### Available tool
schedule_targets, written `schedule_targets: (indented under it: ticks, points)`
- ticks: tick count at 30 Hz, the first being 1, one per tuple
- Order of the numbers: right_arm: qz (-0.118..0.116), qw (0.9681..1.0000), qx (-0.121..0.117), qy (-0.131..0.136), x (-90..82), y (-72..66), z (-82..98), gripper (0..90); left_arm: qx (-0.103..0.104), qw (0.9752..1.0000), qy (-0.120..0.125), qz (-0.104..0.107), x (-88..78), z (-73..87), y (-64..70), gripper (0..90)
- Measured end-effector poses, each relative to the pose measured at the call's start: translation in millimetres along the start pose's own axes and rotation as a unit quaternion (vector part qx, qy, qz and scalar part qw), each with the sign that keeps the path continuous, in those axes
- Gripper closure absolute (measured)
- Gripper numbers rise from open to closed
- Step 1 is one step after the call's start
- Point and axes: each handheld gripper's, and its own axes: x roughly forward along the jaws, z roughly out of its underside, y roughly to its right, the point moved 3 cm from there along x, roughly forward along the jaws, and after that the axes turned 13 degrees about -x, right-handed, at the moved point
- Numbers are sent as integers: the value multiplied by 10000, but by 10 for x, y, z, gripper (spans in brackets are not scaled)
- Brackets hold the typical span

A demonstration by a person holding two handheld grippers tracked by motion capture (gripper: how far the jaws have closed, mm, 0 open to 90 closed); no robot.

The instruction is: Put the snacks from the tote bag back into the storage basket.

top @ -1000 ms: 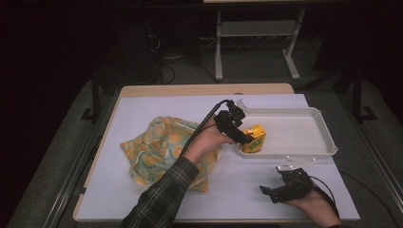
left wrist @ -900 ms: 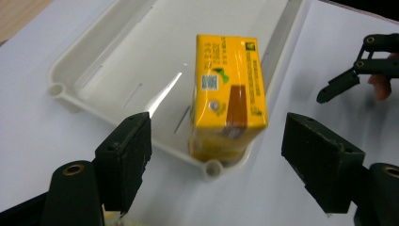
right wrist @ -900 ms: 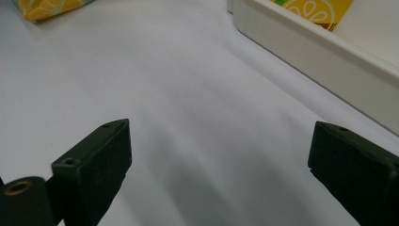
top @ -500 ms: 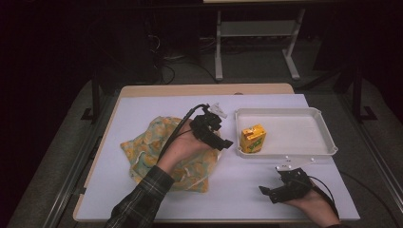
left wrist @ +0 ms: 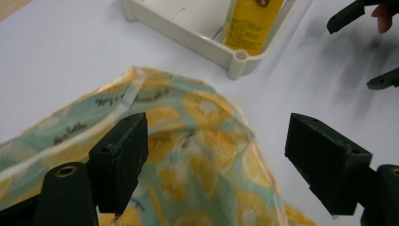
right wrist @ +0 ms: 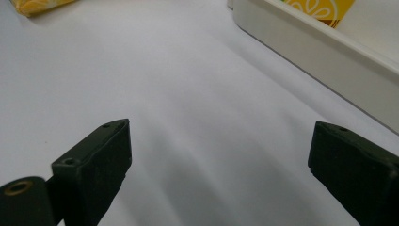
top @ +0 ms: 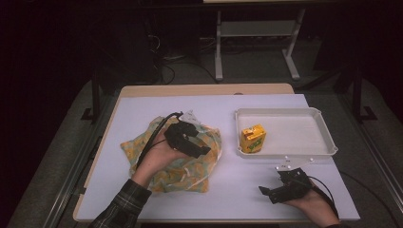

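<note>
A yellow juice carton [top: 252,138] stands upright in the front left corner of a white tray [top: 323,126]; the left gripper view shows the carton [left wrist: 251,23] and tray corner [left wrist: 237,61] ahead. A lemon-print cloth bag [top: 145,147] lies crumpled on the white table cover. My left gripper [top: 203,149] hovers open over the bag [left wrist: 197,155], nothing between its jaws. My right gripper [top: 266,192] rests open near the table's front edge, below the tray, jaws wide over bare table [right wrist: 211,132].
The tray wall [right wrist: 324,52] runs along the right gripper's upper right. Bare white cover lies between bag and tray. A metal stand [top: 256,33] stands on the floor beyond the table. The table's far half holds nothing.
My left gripper let go of the carton in the tray and drew back left, now over the bag. The right gripper has stayed put.
</note>
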Motion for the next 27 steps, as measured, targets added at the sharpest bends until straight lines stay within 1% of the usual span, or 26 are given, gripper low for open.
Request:
schedule_targets:
  ticks: [3,4,5,6,7,9,11,12,14,15,18,19,20,22,23,25,27]
  points:
    - [9,10000,9,5,-1,1,-1,63,-52,10000,33,-55,-62,101,-43,201]
    - [9,10000,9,5,-1,1,-1,63,-52,10000,33,-55,-62,101,-43,191]
    - [7,10000,7,3,-1,1,-1,63,-96,9999,55,-78,-79,137,-55,191]
    - [4,10000,0,0,0,0,-1,63,-110,9999,64,-112,-122,209,-84,168]
    - [6,10000,-3,3,2,0,0,63,-139,9998,84,-132,-145,244,-95,164]
    - [3,10000,0,14,6,-3,-1,63,-111,9997,113,-205,-188,311,-126,154]
    - [19,10000,-43,21,6,2,-2,63,-145,9994,132,-269,-227,385,-150,143]
    - [8,10000,-24,1,2,-3,-2,63,-183,9993,148,-281,-243,424,-159,142]
    - [13,10000,-33,6,1,0,-3,63,-150,9991,165,-367,-286,494,-194,138]
    - [17,10000,-29,8,0,2,-3,63,-209,9989,202,-379,-310,533,-199,138]
    - [25,10000,9,0,-7,1,-6,63,-237,9983,260,-461,-396,645,-238,138]
    - [40,10000,-19,19,-8,7,-6,63,-238,9981,272,-499,-428,684,-253,138]
    - [45,10000,-54,52,-9,15,-7,64,-283,9978,306,-513,-456,726,-264,138]
    - [30,10000,-33,57,-17,19,-7,68,-329,9972,356,-573,-509,814,-284,138]
    - [32,10000,-7,30,-26,19,-7,69,-333,9970,339,-612,-536,860,-294,139]
    - [37,10000,-9,80,-47,31,-13,115,-380,9964,346,-669,-580,955,-322,138]
    - [47,9999,-1,114,-70,45,-19,133,-440,9959,360,-710,-632,1042,-352,139]
